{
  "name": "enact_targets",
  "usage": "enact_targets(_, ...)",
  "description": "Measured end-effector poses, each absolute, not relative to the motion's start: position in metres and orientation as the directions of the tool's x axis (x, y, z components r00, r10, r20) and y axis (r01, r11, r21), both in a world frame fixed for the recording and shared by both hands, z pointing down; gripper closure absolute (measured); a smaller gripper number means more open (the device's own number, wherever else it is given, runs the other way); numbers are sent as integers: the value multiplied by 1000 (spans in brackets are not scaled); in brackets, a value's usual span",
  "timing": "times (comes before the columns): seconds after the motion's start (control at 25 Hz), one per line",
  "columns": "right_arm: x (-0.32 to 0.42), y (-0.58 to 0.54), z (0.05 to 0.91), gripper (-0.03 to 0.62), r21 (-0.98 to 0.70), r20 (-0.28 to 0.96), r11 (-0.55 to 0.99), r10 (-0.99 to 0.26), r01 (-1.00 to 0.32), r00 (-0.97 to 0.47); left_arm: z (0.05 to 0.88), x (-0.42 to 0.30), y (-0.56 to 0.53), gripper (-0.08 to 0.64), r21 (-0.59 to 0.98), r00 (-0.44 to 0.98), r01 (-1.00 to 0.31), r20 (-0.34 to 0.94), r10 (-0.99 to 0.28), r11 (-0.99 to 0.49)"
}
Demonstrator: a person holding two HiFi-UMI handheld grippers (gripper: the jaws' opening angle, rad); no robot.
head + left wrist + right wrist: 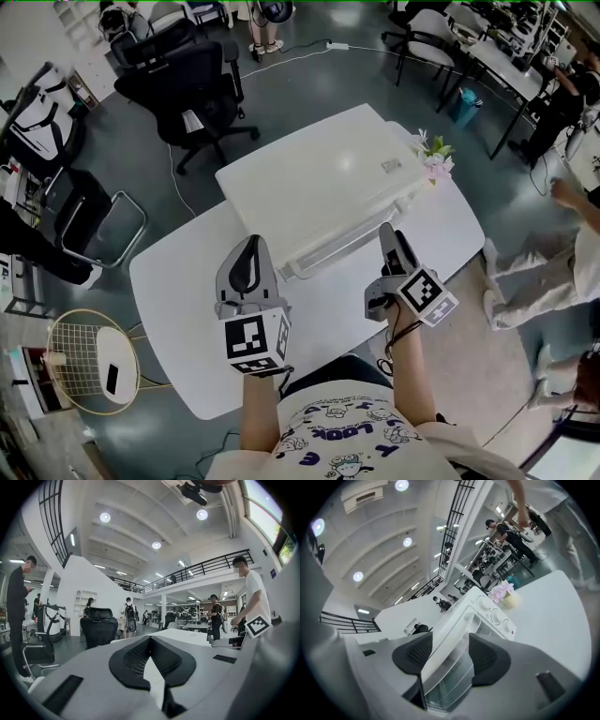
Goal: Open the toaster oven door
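The white toaster oven (309, 178) stands on the white table (187, 309), its front toward me. My right gripper (386, 232) is at the right end of the oven's front. In the right gripper view the gripper (450, 653) is shut on the door handle (443, 651), and the glass door (454, 681) leans out, partly open. The knobs (494, 616) show on the panel beyond. My left gripper (250, 244) hovers left of the door, apart from it, its jaws shut (150, 641) on nothing.
A small pot of flowers (434, 155) sits by the oven's right rear corner. Black office chairs (187, 84) stand beyond the table. A person (562, 234) is on the right, and a racket (89, 361) lies on the floor at the left.
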State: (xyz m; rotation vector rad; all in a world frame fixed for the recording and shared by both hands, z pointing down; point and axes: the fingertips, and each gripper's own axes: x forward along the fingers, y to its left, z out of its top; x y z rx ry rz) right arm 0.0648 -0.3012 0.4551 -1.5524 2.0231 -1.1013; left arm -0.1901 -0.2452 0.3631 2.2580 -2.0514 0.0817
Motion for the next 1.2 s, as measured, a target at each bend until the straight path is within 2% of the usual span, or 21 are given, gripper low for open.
enact_targets(0.24,60,-309,469,350,-842,175,57,-911,-537,-372,363,-193,-252,555,38,77,-997,107,-991,-73)
enact_targets(0.44,58,-316,475,352,-854,186,52,-899,-518,-397,366,-190,-256,555,40,59,-998,120,-991,-55)
enact_targets(0.52,57,-319,476,382,-862,184,52,-895,-505,-406,366,-188,-257,555,40,55,-998,123,-991,-50)
enact_targets(0.72,53,-326,479,382,-874,189,48,-883,-484,-430,367,-184,-259,555,41,45,-998,133,-990,-40)
enact_targets(0.8,53,-327,482,415,-877,197,39,-881,-479,-431,369,-184,-259,555,42,39,-999,136,-990,-34)
enact_targets(1.2,52,-326,483,431,-894,196,29,-872,-448,-448,369,-181,-254,555,46,26,-999,142,-989,-19)
